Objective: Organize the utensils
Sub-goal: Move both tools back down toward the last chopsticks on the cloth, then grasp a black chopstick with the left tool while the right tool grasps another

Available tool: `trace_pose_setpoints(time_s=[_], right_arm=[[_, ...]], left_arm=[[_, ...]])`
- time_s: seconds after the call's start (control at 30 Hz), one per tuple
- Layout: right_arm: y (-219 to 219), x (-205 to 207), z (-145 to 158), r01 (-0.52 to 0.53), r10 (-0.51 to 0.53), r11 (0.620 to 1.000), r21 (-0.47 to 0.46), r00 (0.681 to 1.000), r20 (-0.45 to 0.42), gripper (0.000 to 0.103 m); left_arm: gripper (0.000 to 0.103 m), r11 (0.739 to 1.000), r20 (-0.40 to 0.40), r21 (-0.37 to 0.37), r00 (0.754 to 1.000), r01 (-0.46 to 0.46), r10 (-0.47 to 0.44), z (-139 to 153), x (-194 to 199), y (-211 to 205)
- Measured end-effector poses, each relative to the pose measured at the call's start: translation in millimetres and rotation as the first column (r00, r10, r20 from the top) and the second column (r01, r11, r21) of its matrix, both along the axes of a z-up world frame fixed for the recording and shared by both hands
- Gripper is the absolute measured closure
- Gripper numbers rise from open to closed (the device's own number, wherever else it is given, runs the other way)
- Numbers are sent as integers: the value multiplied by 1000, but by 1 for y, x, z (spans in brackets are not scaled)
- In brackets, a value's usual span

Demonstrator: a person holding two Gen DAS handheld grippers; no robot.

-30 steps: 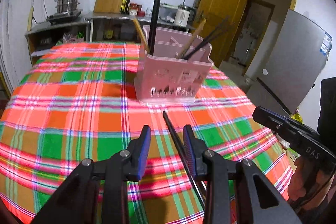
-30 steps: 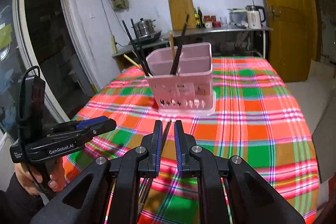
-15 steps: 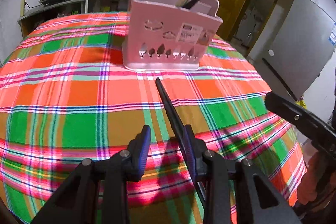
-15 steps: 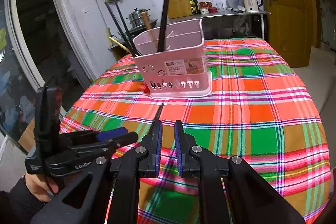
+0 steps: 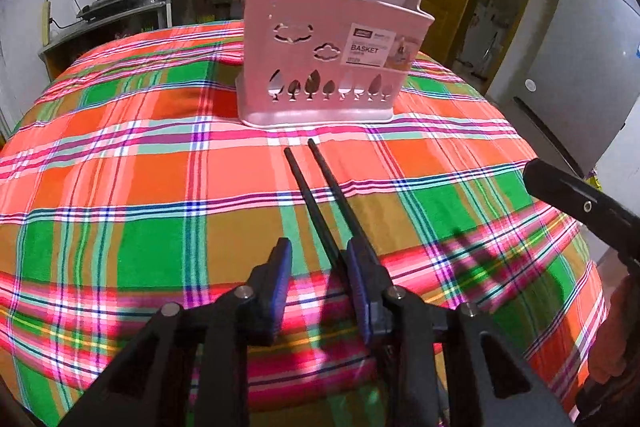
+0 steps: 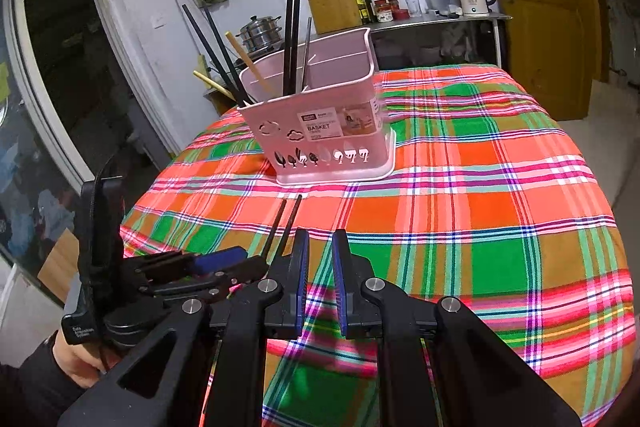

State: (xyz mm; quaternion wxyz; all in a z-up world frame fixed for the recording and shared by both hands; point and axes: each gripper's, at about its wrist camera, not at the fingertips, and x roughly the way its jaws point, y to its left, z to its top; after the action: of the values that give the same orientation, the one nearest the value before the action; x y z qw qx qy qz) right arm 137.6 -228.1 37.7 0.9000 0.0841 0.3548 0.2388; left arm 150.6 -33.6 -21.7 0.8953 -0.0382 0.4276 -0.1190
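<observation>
Two black chopsticks (image 5: 320,203) are lying side by side on the plaid tablecloth (image 5: 120,187), tips pointing at the pink basket (image 5: 332,67) and stopping just short of its base. They are thin, straight and matte; one is running between the left tongs' jaws, close against the right-hand pad, the other passing behind that same finger.

The left tongs (image 5: 318,259) are standing partly open; the jaws have just been closing a little. Pads do not appear to be pressing the stick, so no grip yet, by the look of it. The right tongs (image 6: 320,247) are sitting narrowly apart with nothing between them, just beside the pair.

The basket is already holding several black chopsticks, some pale wooden ones and what looks like a metal utensil, all leaning upright.

Judgement: most sorting seems done; this last visible pair is remaining to lift and drop in.
</observation>
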Motion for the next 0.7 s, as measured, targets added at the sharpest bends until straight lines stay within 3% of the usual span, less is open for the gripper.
trace_pose_setpoints(time_s=[0.07,0.23,0.7], right_arm=[[2,1,-1,-2,2,1000,-3,1000,-2,91],[10,4,-4,-18,18,1000,-15,1000,-12,91],[71,29,-33,-121,111,986,-111,989,-93,91]], left_arm=[[85,1000,0,13,1000,-2,2,0,0,4],[91,999,-1,30,1000,-18,18,0,1,24],[90,997,-33,-18,997,-69,68,4,15,83]])
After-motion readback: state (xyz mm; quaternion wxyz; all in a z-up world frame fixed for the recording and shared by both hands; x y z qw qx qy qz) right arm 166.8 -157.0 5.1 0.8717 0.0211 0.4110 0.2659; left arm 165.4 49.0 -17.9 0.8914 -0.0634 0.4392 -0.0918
